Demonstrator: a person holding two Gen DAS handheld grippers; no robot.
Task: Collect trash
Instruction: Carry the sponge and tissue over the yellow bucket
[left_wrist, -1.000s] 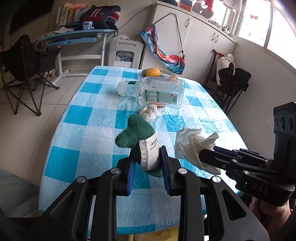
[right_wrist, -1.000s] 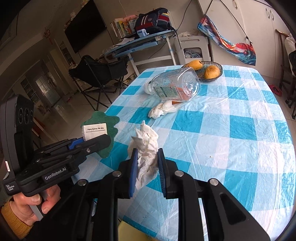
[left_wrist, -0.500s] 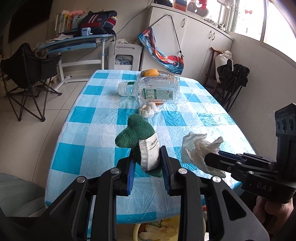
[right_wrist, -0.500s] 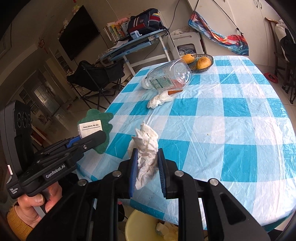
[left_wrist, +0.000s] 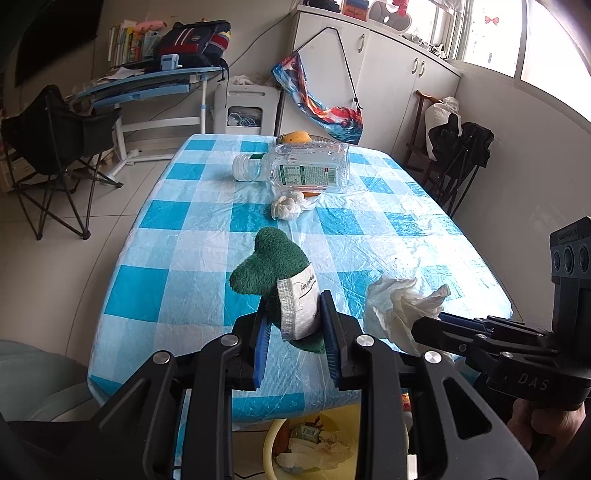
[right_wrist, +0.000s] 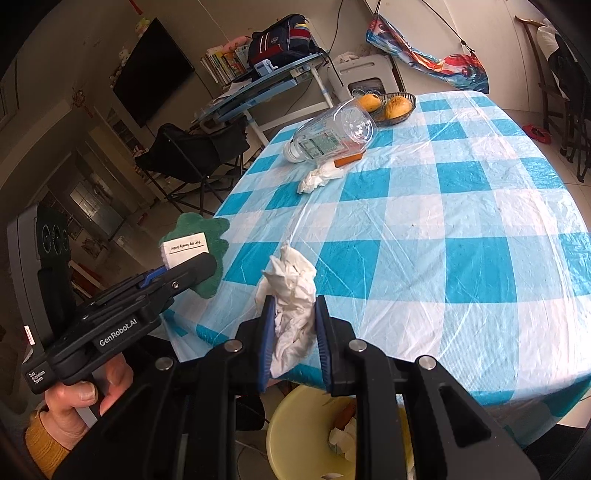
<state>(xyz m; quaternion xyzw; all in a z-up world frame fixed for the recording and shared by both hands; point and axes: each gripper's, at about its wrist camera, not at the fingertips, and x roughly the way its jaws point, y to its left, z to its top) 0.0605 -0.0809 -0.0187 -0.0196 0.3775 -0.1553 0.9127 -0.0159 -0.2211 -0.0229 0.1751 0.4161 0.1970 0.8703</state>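
My left gripper (left_wrist: 295, 325) is shut on a green fuzzy cloth with a white label (left_wrist: 273, 266), held above the table's near edge; it also shows in the right wrist view (right_wrist: 201, 240). My right gripper (right_wrist: 291, 325) is shut on a crumpled white tissue (right_wrist: 291, 291), also seen in the left wrist view (left_wrist: 399, 302). A yellow trash bin (right_wrist: 306, 417) with paper in it stands on the floor below the table edge, under both grippers (left_wrist: 273, 443). Another crumpled tissue (left_wrist: 288, 206) and a clear plastic bottle (left_wrist: 306, 168) lie farther back on the table.
The table has a blue-and-white checked cover (right_wrist: 443, 229). A wire basket with orange fruit (right_wrist: 391, 105) sits at its far end. A black folding chair (left_wrist: 48, 147) and a desk (left_wrist: 147, 85) stand to the left, cabinets and another chair (left_wrist: 461, 155) to the right.
Both grippers have pulled back from over the table toward its near edge, each still holding its item. The yellow bin has come into view below them.
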